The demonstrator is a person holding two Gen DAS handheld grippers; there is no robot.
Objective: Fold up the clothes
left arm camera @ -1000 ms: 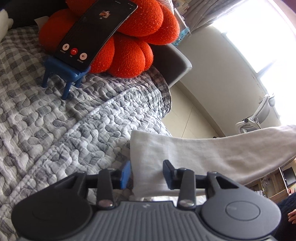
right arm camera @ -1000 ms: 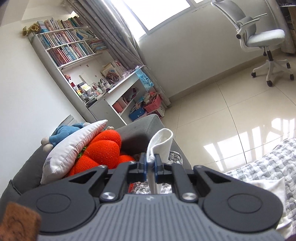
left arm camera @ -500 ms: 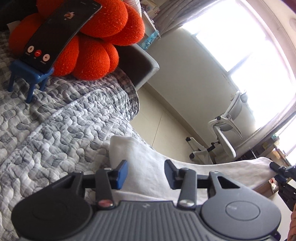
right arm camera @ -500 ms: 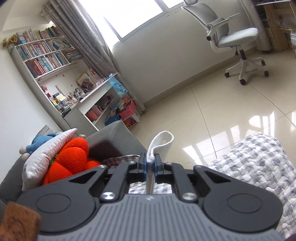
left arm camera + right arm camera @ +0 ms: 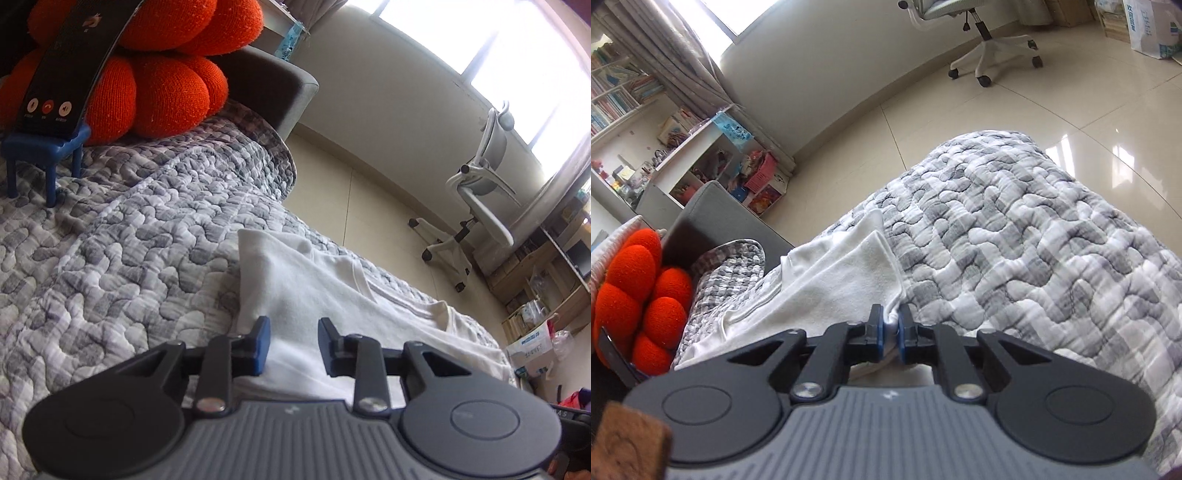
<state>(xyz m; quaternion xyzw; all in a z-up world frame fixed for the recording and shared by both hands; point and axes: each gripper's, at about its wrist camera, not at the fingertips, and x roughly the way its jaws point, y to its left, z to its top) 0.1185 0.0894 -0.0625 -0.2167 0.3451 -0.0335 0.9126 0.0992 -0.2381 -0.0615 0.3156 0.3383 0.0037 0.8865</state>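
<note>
Grey-and-white quilted bedding (image 5: 122, 236) covers the work surface, its edge falling toward a pale tiled floor (image 5: 1015, 103) that gleams under a bright window (image 5: 517, 40). An orange knotted cushion (image 5: 166, 85) sits at the far end against a grey sofa arm (image 5: 273, 88), with a phone (image 5: 70, 70) propped on a small blue stand (image 5: 44, 144) in front of it. A white office chair (image 5: 480, 206) stands by the wall, and the right wrist view shows a cluttered white desk and shelves (image 5: 683, 155) beside a curtain.

The white garment (image 5: 332, 291) lies flat on the bedding, folded lengthwise into a long band. The left gripper (image 5: 293, 341) hovers over its near edge with jaws apart, holding nothing. The right gripper (image 5: 891, 334) has its jaws clenched on a corner of the garment, low against the quilt.

1 second ago the cloth was stretched taut in the air between the 2 grippers, and the right one held its corner high with the room behind; now that corner is down at the bedding and the whole garment rests on it. The left jaws were already parted then.
</note>
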